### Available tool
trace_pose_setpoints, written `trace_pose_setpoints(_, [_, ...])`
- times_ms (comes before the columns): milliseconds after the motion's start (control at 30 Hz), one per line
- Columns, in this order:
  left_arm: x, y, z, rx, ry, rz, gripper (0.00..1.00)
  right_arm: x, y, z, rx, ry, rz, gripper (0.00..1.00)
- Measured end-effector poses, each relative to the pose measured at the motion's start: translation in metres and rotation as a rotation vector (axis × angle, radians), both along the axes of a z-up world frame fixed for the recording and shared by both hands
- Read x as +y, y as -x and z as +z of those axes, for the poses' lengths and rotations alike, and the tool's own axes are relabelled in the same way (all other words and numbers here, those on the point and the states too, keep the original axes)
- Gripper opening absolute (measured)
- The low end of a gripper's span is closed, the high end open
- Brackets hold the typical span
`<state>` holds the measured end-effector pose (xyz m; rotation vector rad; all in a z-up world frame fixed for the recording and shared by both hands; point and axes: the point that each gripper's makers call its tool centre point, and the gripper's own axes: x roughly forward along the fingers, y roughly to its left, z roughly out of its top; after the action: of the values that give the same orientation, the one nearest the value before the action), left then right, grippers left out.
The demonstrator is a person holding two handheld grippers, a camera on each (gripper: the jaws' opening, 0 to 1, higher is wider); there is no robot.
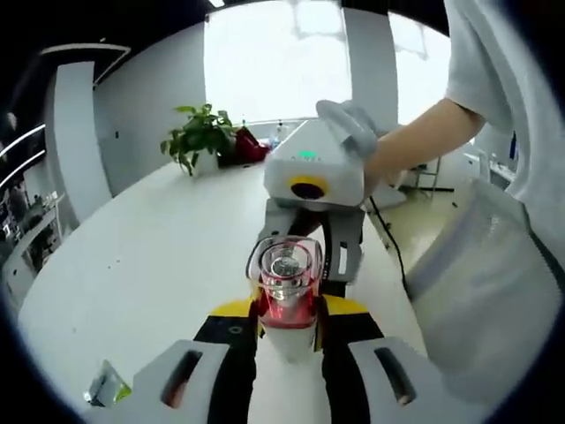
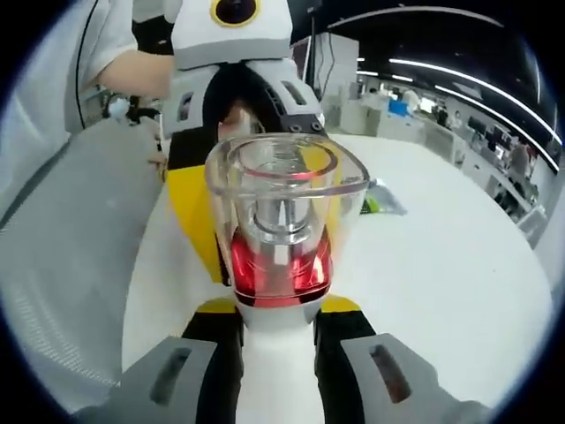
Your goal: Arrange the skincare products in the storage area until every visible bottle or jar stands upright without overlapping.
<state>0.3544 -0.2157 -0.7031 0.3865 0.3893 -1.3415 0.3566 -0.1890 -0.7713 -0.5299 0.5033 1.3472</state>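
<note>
A red skincare bottle (image 1: 285,296) with a clear plastic cap is held above a white tabletop (image 1: 141,265), between two handheld tongs that face each other. In the left gripper view, the left tongs (image 1: 287,340) rise from the bottom edge with yellow-and-black jaws on either side of the bottle's lower part; they appear closed on it. Across from them, the right tongs (image 1: 305,243) reach in from the far side, a gloved hand (image 1: 353,124) holding their white body.

In the right gripper view, the same bottle (image 2: 281,256) appears close and large, cap toward the camera, with the right tongs (image 2: 281,331) pressed against its white base on both sides. The left tongs (image 2: 234,132) stand just behind it.

A potted plant (image 1: 201,137) sits near the far edge of the tabletop. A small packet with green print (image 1: 106,387) lies flat on the tabletop near the left tongs.
</note>
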Motion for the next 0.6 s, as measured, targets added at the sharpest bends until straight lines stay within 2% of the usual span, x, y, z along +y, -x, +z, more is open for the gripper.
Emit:
trace_pose_setpoints(133, [-0.004, -0.014, 0.000, -0.014, 0.003, 0.002, 0.24, -0.002, -0.011, 0.000, -0.002, -0.015, -0.005, 0.29])
trace_pose_setpoints(267, [-0.008, -0.019, 0.002, -0.022, 0.009, 0.006, 0.24, -0.005, -0.020, 0.000, -0.005, -0.016, 0.001, 0.29])
trace_pose_setpoints(600, [-0.013, -0.044, -0.003, -0.044, 0.013, 0.016, 0.25, -0.013, -0.043, 0.000, -0.017, 0.017, 0.035, 0.30])
